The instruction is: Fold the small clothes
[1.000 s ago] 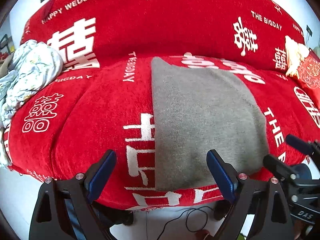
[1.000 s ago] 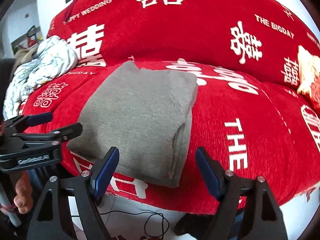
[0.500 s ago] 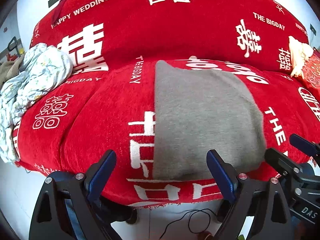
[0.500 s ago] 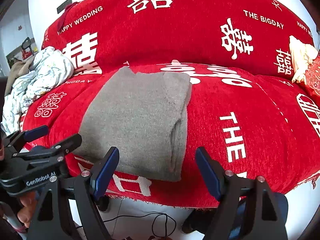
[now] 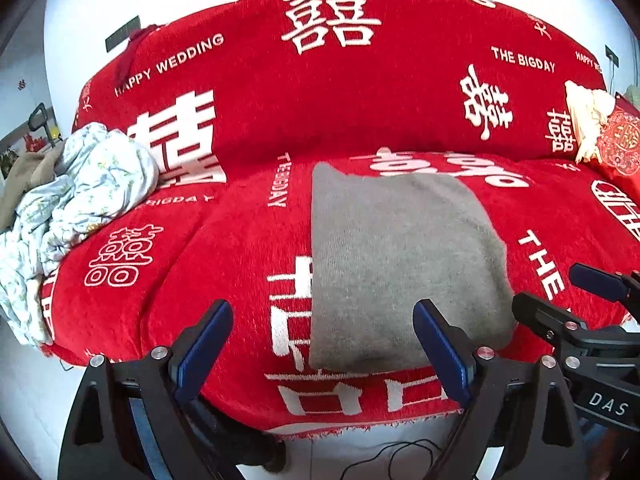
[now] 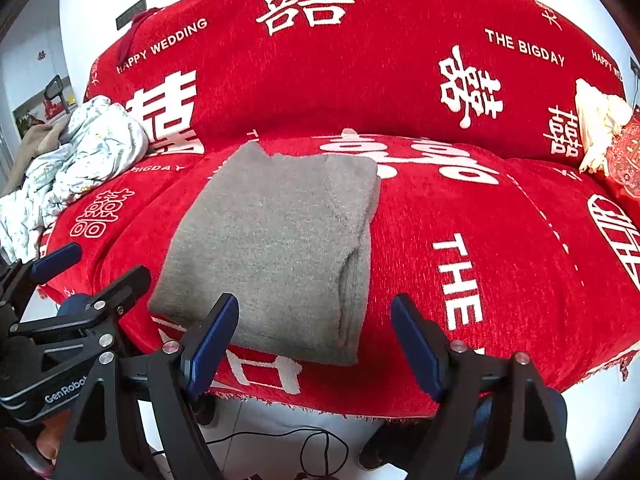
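Observation:
A grey knit garment [image 5: 400, 264] lies folded into a rectangle on the red sofa seat [image 5: 208, 264]; it also shows in the right wrist view [image 6: 276, 248], with its folded edge on the right side. My left gripper [image 5: 324, 348] is open and empty, held off the sofa's front edge, below the garment's near left corner. My right gripper [image 6: 316, 344] is open and empty, off the front edge below the garment's near right corner. Each gripper shows in the other's view: the right one [image 5: 568, 300], the left one [image 6: 92, 276].
A crumpled pale floral cloth [image 5: 76, 200] is piled at the sofa's left end. A cream cloth [image 5: 588, 120] and a red cushion [image 5: 620, 140] sit at the right end. The sofa back [image 5: 360, 100] rises behind. Black cables [image 6: 280, 440] lie on the white floor below.
Both grippers have drawn back and upward from the sofa; the garment lies still and now appears farther away, with more of the sofa back in view.

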Action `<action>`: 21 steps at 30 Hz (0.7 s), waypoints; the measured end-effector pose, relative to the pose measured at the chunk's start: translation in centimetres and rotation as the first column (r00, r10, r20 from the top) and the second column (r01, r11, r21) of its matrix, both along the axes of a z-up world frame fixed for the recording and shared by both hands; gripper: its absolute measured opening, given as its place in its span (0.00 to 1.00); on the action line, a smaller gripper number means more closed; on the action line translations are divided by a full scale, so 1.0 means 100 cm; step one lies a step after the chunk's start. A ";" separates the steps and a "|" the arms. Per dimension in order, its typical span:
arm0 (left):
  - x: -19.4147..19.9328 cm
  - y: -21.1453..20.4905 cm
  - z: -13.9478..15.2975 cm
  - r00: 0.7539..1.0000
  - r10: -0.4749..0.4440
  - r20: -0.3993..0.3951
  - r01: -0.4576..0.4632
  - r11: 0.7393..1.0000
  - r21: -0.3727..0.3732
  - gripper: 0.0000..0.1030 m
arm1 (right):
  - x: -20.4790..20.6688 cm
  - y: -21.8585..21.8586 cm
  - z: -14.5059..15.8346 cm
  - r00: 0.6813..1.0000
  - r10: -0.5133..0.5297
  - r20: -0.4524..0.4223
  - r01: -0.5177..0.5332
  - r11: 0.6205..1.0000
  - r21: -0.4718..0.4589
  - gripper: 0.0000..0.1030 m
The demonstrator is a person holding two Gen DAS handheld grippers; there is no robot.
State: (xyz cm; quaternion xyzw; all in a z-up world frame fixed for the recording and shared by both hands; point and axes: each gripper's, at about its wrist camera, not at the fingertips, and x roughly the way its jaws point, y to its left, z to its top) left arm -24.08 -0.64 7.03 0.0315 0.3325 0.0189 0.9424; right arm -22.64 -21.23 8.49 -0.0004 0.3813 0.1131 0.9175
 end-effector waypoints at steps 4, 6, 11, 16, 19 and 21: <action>-0.002 0.002 0.003 1.000 0.005 0.010 -0.005 1.000 0.000 0.90 | -0.005 0.002 0.005 1.000 0.007 0.016 -0.007 1.000 -0.007 0.79; -0.003 0.002 0.004 1.000 0.006 0.012 -0.006 1.000 0.000 0.90 | -0.005 0.003 0.006 1.000 0.009 0.018 -0.009 1.000 -0.010 0.79; -0.004 0.001 0.004 1.000 0.006 0.014 -0.006 1.000 0.004 0.90 | -0.005 0.003 0.005 1.000 0.009 0.016 -0.009 1.000 -0.013 0.79; -0.004 0.001 0.004 1.000 0.006 0.011 -0.006 1.000 0.005 0.90 | -0.006 0.004 0.004 1.000 0.011 0.014 -0.010 1.000 -0.017 0.79; -0.004 0.001 0.003 1.000 0.008 0.011 -0.008 1.000 0.006 0.90 | -0.007 0.004 0.004 1.000 0.012 0.015 -0.011 1.000 -0.019 0.79; -0.004 0.003 0.003 1.000 0.008 0.011 -0.008 1.000 0.004 0.90 | -0.007 0.004 0.003 1.000 0.014 0.016 -0.014 1.000 -0.020 0.79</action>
